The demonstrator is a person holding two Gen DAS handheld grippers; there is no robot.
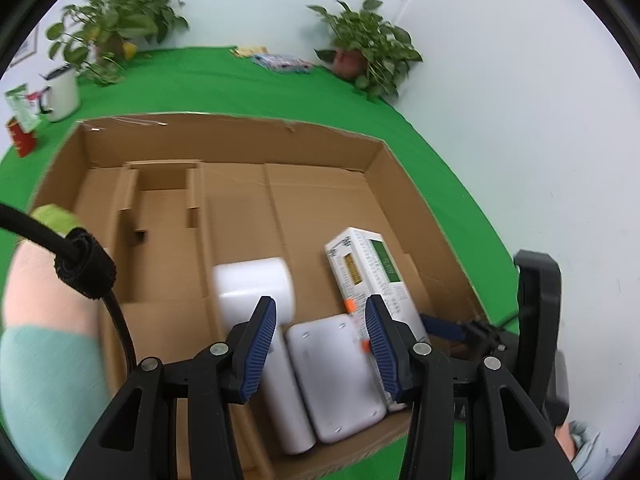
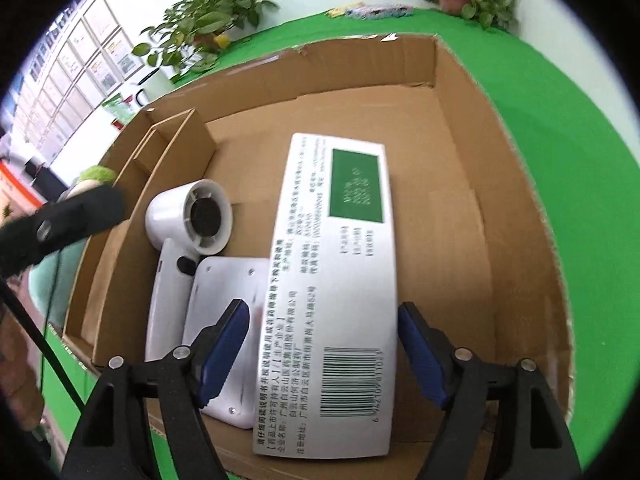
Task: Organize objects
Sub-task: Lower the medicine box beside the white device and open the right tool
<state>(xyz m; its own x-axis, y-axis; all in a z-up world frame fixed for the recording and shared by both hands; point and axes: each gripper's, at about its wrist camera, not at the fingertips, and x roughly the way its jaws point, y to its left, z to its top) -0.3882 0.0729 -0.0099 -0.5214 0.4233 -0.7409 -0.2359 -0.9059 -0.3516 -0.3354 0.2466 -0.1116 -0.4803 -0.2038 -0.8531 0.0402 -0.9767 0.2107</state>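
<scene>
Hairdryer [image 2: 188, 216] beside medicine box [image 2: 336, 280]

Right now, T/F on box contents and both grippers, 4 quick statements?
1. The hair dryer lies inside the cardboard box. True.
2. The right gripper is clamped shut on the white carton. False: its jaws stand open on either side of it.
3. The left gripper is open and holds nothing. True.
4. The white flat case sits outside the box on the green cloth. False: it lies in the box, between dryer and carton.
</scene>
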